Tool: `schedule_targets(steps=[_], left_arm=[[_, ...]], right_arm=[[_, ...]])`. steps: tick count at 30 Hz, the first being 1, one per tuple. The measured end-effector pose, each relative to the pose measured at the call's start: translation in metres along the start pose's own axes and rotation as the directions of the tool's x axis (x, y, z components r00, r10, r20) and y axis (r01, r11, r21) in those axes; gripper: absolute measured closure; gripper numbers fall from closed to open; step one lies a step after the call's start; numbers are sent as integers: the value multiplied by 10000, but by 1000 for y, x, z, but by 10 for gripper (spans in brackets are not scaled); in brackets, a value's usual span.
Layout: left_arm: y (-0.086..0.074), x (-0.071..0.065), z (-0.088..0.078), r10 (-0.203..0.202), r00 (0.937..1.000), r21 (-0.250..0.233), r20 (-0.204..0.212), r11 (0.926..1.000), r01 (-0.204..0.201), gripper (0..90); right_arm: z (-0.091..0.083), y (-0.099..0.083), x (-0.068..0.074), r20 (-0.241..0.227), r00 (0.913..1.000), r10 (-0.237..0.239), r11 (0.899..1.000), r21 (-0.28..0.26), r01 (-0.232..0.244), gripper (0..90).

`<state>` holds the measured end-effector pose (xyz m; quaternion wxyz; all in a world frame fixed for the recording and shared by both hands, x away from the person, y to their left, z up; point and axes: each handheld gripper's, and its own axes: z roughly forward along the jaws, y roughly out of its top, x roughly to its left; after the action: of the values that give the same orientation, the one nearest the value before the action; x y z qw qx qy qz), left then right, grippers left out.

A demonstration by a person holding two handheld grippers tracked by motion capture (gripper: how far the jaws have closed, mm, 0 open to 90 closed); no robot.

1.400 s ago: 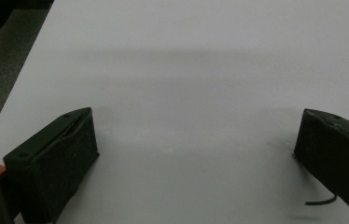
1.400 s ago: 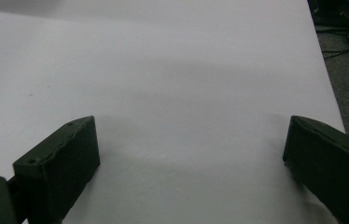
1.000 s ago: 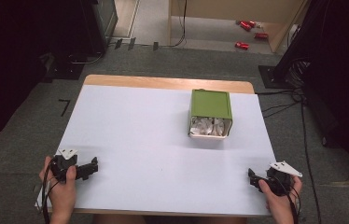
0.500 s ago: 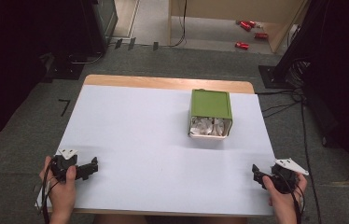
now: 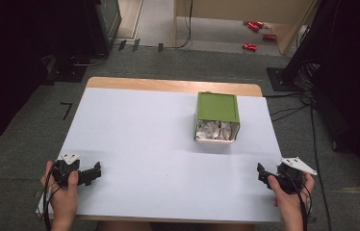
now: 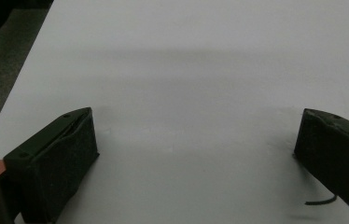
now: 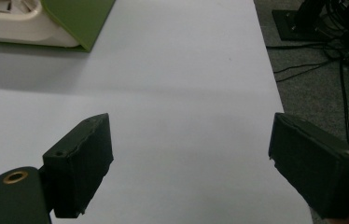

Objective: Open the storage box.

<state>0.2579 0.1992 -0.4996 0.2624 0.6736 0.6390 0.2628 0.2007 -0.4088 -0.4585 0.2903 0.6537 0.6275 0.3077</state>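
Left gripper [image 5: 93, 173] near desk corner, jaws wide, empty | right gripper [image 5: 263, 175] likewise, parked for clear approach | green box with white crumpled contents [image 5: 217, 117] far right on white desk [image 5: 144, 144], well apart, open end facing me.

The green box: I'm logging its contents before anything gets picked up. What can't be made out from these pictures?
- High view: the white stuff in the green box is too small to identify, and the green top covers what lies farther in.
- Right gripper view: the box is cut off by the top edge.
- Left gripper view: bare table between the jaws.
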Motion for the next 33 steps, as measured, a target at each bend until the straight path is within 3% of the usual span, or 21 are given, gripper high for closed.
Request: schedule_targets(steps=[28,33], left_arm=[[0,0,0,6,10000,9,-2,10000,-6,0],[0,0,0,0,10000,10,1,10000,0,0]], right_arm=[[4,42,48,-600,9975,-374,9971,-691,333,172],[11,50,57,-410,9984,-381,9974,-628,355,224]])
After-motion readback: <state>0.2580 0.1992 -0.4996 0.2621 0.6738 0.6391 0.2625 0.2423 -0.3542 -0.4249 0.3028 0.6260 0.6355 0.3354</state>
